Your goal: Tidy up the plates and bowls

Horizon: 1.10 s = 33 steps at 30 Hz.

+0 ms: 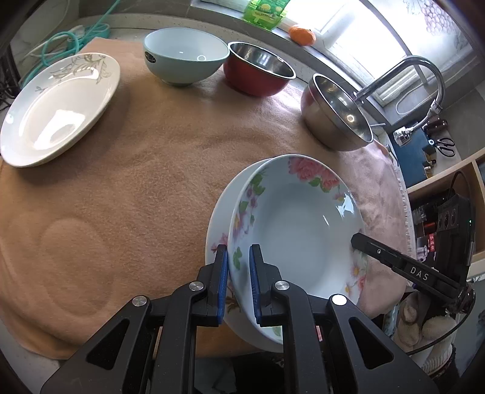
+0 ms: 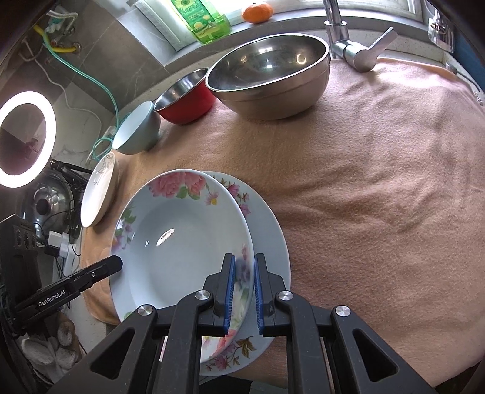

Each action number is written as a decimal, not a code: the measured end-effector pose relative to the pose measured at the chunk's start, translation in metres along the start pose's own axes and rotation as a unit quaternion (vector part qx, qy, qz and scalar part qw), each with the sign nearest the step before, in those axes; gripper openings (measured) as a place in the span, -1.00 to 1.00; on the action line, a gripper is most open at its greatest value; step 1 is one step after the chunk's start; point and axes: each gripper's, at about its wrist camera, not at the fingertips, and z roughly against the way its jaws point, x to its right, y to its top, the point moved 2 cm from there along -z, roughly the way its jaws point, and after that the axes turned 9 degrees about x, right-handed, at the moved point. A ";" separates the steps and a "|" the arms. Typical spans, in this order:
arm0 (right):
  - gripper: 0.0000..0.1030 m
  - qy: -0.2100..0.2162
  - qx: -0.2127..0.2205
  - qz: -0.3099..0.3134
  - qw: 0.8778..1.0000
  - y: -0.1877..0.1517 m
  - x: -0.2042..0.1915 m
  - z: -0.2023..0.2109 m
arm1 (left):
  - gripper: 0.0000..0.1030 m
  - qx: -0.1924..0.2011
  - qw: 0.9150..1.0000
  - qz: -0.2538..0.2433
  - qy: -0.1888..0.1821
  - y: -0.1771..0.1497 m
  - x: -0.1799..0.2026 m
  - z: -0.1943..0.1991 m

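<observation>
A deep floral plate (image 1: 300, 233) (image 2: 182, 239) is held tilted over a second floral plate (image 1: 216, 230) (image 2: 266, 227) that lies on the peach cloth. My left gripper (image 1: 238, 285) is shut on the deep plate's left rim. My right gripper (image 2: 244, 291) is shut on its opposite rim and shows in the left wrist view (image 1: 403, 266). A white leaf-pattern plate (image 1: 57, 106) (image 2: 100, 191) lies far left. A pale blue bowl (image 1: 185, 54) (image 2: 136, 128), a red bowl (image 1: 257, 68) (image 2: 185, 100) and a steel bowl (image 1: 336, 112) (image 2: 269, 75) stand at the back.
A faucet (image 1: 406, 72) (image 2: 348, 39) rises at the cloth's far right. A green bottle (image 2: 200, 18) and an orange (image 1: 301, 35) (image 2: 257, 12) sit on the sill. A ring light (image 2: 27, 133), a power strip (image 2: 60, 242) and cables lie off the left edge.
</observation>
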 end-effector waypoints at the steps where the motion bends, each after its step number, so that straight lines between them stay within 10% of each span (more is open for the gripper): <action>1: -0.78 -0.001 0.000 -0.001 1.000 0.000 0.001 0.000 | -0.77 -0.001 1.000 0.000 0.000 0.000 0.000 -0.001; 33: -0.72 -0.031 -0.003 0.029 0.999 -0.001 -0.007 -0.005 | -0.77 -0.010 1.000 -0.007 0.003 -0.002 0.001 -0.006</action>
